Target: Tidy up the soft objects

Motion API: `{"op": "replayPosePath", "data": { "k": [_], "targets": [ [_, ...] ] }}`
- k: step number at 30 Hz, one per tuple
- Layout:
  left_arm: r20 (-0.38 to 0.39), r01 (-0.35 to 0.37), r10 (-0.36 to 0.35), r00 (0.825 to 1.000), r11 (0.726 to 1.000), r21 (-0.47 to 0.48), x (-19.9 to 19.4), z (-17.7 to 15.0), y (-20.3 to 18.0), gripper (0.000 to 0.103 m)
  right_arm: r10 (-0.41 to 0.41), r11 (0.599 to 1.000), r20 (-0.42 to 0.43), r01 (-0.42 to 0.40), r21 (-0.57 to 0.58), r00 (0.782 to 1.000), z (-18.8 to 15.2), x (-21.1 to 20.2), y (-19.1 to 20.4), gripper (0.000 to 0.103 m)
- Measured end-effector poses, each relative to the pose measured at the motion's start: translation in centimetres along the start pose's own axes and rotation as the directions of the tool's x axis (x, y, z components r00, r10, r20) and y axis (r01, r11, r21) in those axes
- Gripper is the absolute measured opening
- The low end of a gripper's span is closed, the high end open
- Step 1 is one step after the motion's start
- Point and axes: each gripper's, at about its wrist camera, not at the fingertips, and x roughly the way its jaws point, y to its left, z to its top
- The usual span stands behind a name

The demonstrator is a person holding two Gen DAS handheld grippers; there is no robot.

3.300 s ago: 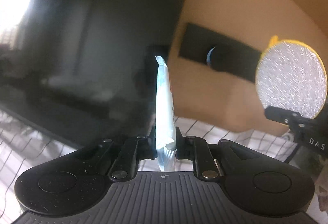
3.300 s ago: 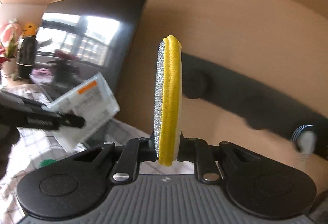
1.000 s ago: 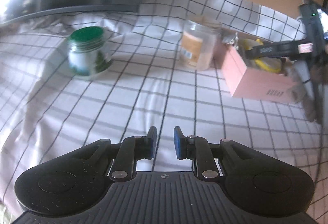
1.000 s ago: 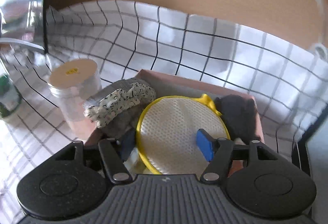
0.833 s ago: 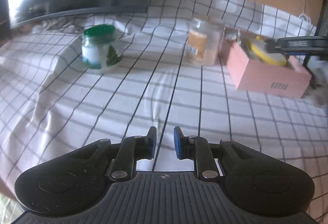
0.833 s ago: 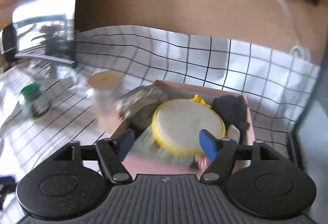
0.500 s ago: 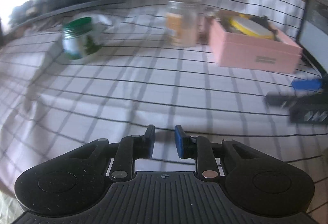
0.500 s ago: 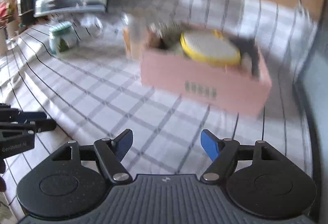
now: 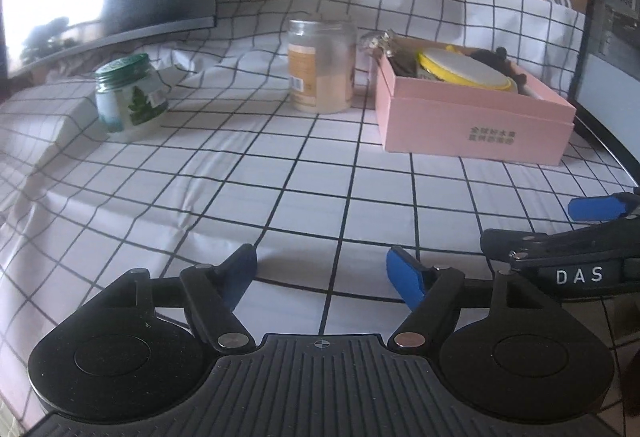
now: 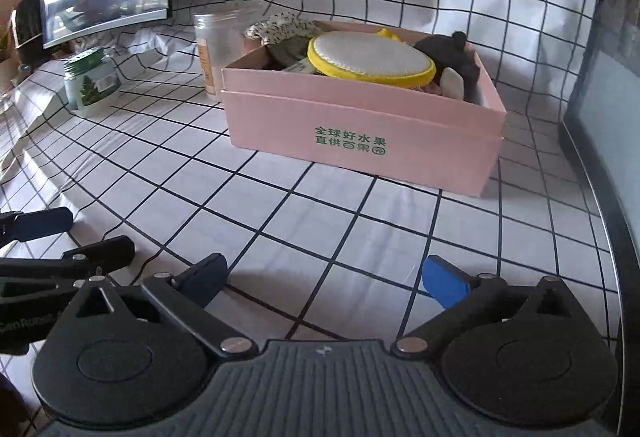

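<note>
Left gripper and right gripper: jaws opening, empty, over bare checked cloth (pink box well ahead).

Green-lidded jar, clear jar, checked cloth

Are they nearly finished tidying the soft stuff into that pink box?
Looks close to done: the yellow round pad, patterned cloth and dark fabric sit in the pink box. Both grippers are opening with nothing between them. Only two jars remain outside.
</note>
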Motion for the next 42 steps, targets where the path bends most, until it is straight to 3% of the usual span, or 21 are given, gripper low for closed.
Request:
{"op": "replayPosePath", "data": {
  "k": [6, 42],
  "targets": [
    [0.005, -0.007, 0.007, 1.000, 1.000, -0.010, -0.08, -0.01, -0.06, 0.078, 0.007, 1.000, 0.051, -0.006, -0.003, 0.999, -0.51, -0.04, -0.02, 0.103],
    [0.006, -0.003, 0.003, 1.000, 1.000, -0.007, -0.10, -0.06, 0.03, 0.077, 0.003, 1.000, 0.051, -0.003, 0.002, 0.999, -0.51, 0.00, 0.00, 0.103]
  ]
}}
